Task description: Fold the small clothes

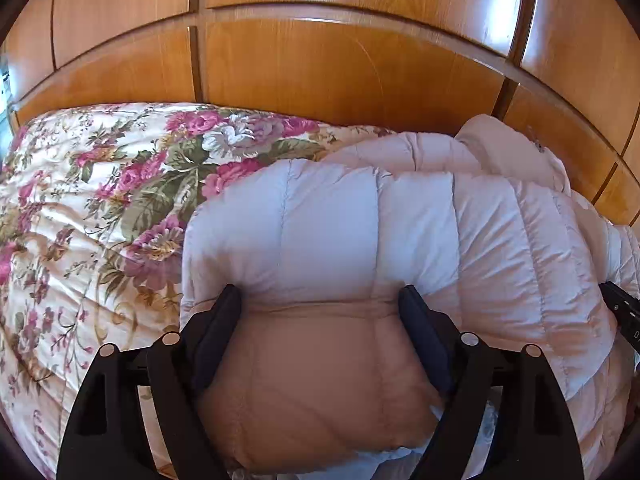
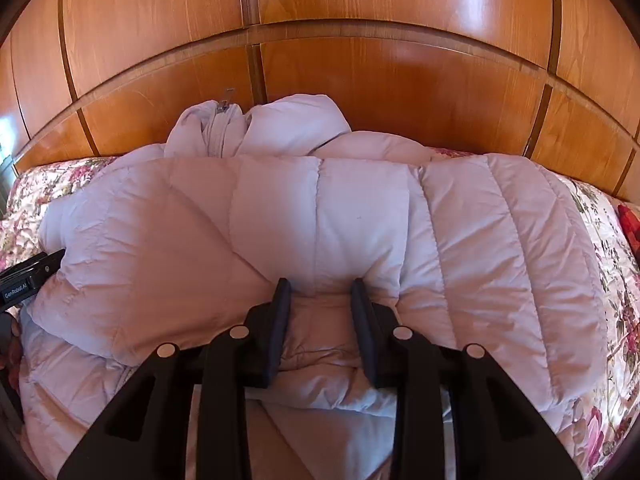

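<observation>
A pale lilac quilted puffer jacket (image 1: 400,216) lies on the floral bed, folded over on itself. It fills the right wrist view (image 2: 280,208), with its hood bunched at the headboard (image 2: 288,124). My left gripper (image 1: 322,294) has its jaws wide apart, with a thick fold of jacket bulging between them. My right gripper (image 2: 320,288) has its jaws closer together and pinches a fold of the jacket's near edge. The left gripper shows at the left edge of the right wrist view (image 2: 32,276), the right gripper at the right edge of the left wrist view (image 1: 624,312).
A floral quilted bedspread (image 1: 88,208) covers the bed and shows to the left of the jacket and at the right (image 2: 616,280). A glossy wooden panelled headboard (image 1: 340,64) rises right behind the jacket. A red item (image 2: 630,220) sits at the far right edge.
</observation>
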### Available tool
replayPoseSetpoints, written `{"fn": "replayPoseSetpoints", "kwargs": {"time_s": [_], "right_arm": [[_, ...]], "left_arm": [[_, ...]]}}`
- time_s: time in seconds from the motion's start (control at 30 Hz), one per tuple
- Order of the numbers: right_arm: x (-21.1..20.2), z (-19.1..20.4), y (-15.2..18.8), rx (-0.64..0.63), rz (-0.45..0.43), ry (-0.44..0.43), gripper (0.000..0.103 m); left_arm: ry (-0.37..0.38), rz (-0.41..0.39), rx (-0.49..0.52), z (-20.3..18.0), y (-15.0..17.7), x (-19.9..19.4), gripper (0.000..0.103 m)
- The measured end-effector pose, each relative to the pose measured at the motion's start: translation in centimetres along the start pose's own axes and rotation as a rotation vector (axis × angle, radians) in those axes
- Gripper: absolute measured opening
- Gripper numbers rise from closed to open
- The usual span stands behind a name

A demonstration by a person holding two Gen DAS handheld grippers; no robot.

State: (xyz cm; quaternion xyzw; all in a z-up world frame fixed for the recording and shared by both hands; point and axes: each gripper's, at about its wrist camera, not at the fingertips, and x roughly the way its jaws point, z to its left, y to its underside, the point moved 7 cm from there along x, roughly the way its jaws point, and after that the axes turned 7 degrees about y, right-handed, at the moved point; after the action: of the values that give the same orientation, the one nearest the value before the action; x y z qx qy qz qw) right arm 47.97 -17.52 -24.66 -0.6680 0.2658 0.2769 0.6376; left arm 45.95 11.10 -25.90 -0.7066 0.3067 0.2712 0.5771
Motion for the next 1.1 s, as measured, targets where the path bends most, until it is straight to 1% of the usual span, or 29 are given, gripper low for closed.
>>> {"fn": "replayPoseSetpoints", "kwargs": {"time_s": [0.07, 0.17, 0.2, 0.23, 0.27, 0.3, 0.37, 0.43, 0.5, 0.53, 0.6, 0.67, 0.73, 0.8, 0.9, 0.97, 1.1], "right_arm": [[-0.2, -0.1, 0.1, 0.004, -0.004, -0.007, 0.03], [-0.2, -0.3, -0.2, 0.004, 0.014, -0.011, 0.032], [-0.8, -0.3, -0.4, 0.011, 0.028, -0.013, 0.039], [-1.7, -0.3, -0.5, 0.03, 0.035, -0.037, 0.048], [-2.5, -0.3, -0.6, 0.047, 0.03, -0.061, 0.071], [-3.9, -0.4, -0.6, 0.071, 0.011, -0.08, 0.082], [-5.4, -0.3, -0.4, 0.065, 0.015, -0.085, 0.081], [-7.0, -0.4, 0.2, 0.044, 0.035, -0.087, 0.081], [-8.4, -0.8, 1.4, 0.041, 0.07, -0.064, 0.082], [-9.1, -1.3, 2.2, 0.049, 0.092, -0.044, 0.083], [-10.2, -2.2, 3.6, 0.071, 0.125, -0.031, 0.09], [-11.3, -3.1, 5.2, 0.087, 0.14, -0.034, 0.09], [-12.7, -4.5, 7.1, 0.105, 0.152, -0.014, 0.091], [-13.7, -5.6, 8.4, 0.129, 0.156, -0.013, 0.091], [-15.6, -7.5, 10.3, 0.175, 0.15, -0.014, 0.091], [-16.6, -8.8, 11.5, 0.203, 0.148, -0.017, 0.091], [-18.3, -11.3, 13.5, 0.243, 0.137, -0.009, 0.091]], "left_arm": [[-0.008, 0.0, 0.007, 0.0, 0.1, 0.1, 0.082], [-0.006, -0.003, -0.006, 0.1, 0.0, -0.3, 0.086], [-0.002, -0.003, -0.021, 0.2, 0.0, -1.0, 0.087], [0.004, 0.003, -0.037, 0.4, 0.1, -1.7, 0.087], [0.019, 0.007, -0.051, 0.4, 0.1, -2.5, 0.087], [0.05, 0.004, -0.077, 0.6, 0.4, -3.7, 0.087], [0.098, 0.008, -0.128, 1.2, 1.4, -5.8, 0.087], [0.128, 0.01, -0.156, 1.3, 2.4, -7.4, 0.087], [0.162, 0.013, -0.148, 1.1, 3.9, -9.4, 0.087], [0.165, 0.011, -0.137, 1.0, 4.6, -10.2, 0.087], [0.165, 0.015, -0.102, 0.7, 6.3, -11.8, 0.087], [0.155, 0.034, -0.078, 0.7, 8.0, -12.7, 0.087], [0.143, 0.068, -0.053, 0.8, 10.0, -13.4, 0.087], [0.138, 0.091, -0.043, 0.9, 11.7, -14.0, 0.087], [0.122, 0.103, -0.012, 1.1, 13.7, -15.3, 0.087], [0.118, 0.117, -0.007, 1.5, 14.6, -15.8, 0.087], [0.115, 0.148, -0.041, 3.0, 16.5, -17.0, 0.087]]}}
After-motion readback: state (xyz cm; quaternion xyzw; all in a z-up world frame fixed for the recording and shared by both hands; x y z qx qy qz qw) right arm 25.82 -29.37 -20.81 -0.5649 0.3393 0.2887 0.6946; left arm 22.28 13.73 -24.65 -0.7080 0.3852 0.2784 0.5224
